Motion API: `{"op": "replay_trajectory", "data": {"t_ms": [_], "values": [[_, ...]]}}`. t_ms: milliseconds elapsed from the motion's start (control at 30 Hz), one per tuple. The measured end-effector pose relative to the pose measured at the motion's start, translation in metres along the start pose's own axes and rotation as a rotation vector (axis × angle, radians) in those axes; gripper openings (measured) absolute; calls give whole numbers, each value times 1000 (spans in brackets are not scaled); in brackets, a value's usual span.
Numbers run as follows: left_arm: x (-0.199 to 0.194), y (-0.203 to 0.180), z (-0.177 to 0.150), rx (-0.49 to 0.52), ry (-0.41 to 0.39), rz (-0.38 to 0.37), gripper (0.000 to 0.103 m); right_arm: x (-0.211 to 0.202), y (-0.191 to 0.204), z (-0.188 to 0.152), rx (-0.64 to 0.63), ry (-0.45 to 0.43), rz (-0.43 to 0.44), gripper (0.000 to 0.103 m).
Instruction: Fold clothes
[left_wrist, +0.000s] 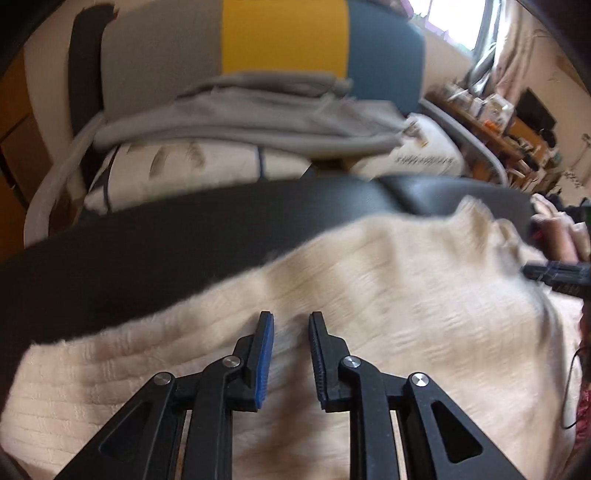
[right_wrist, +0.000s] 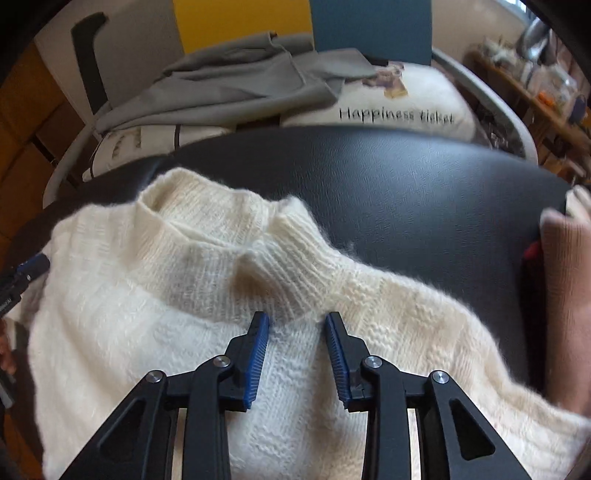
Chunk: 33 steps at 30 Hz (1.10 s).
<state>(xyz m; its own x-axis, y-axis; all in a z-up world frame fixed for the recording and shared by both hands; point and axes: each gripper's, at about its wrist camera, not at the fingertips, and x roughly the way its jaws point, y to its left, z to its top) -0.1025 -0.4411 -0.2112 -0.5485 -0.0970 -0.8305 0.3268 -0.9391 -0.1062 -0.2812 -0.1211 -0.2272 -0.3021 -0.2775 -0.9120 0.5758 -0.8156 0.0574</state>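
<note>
Where the left wrist view looks down, we list our left gripper (left_wrist: 291, 317), jaws spread and empty, over a cream knitted sweater (left_wrist: 369, 295) lying on a black padded surface (left_wrist: 147, 251). From the right wrist view we list our right gripper (right_wrist: 297, 317), jaws likewise spread, holding nothing, just near of the sweater's ribbed collar (right_wrist: 288, 258); grey clothes (right_wrist: 229, 85) lie far.

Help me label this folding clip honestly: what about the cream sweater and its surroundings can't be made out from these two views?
- Sweater hem and lower body: cut off by the bottom edge and hidden under the right tool in the right wrist view.
- Sleeve ends: run out of frame in both views.
- Left wrist view: sweater knit is motion-blurred around the left tool.
- Grey garment type: bunched up, unclear.
- Shelf items: too small and blurred.
</note>
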Motion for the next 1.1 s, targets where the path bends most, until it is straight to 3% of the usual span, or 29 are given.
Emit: {"op": "replay_trajectory", "data": {"t_ms": [167,400,567,733,833,933,1100], "values": [[-9,28,-16,-51,-49,40,20,10,14,25,-32,-19,24,35],[-26,81,-33,-123,-55,126,20,25,53,55,-66,-59,106,37],[-31,116,-36,-174,-55,127,20,34,84,67,-93,-84,101,37],[-50,120,-31,-218,-42,147,22,27,88,71,-91,-63,89,38],[-92,118,-45,-253,-108,94,23,-8,92,56,-125,-135,102,38],[-133,109,-74,-255,-145,34,24,-45,100,20,-182,-172,158,50],[-170,86,-145,-285,-91,-62,24,-85,100,-66,-211,-123,238,54]]}}
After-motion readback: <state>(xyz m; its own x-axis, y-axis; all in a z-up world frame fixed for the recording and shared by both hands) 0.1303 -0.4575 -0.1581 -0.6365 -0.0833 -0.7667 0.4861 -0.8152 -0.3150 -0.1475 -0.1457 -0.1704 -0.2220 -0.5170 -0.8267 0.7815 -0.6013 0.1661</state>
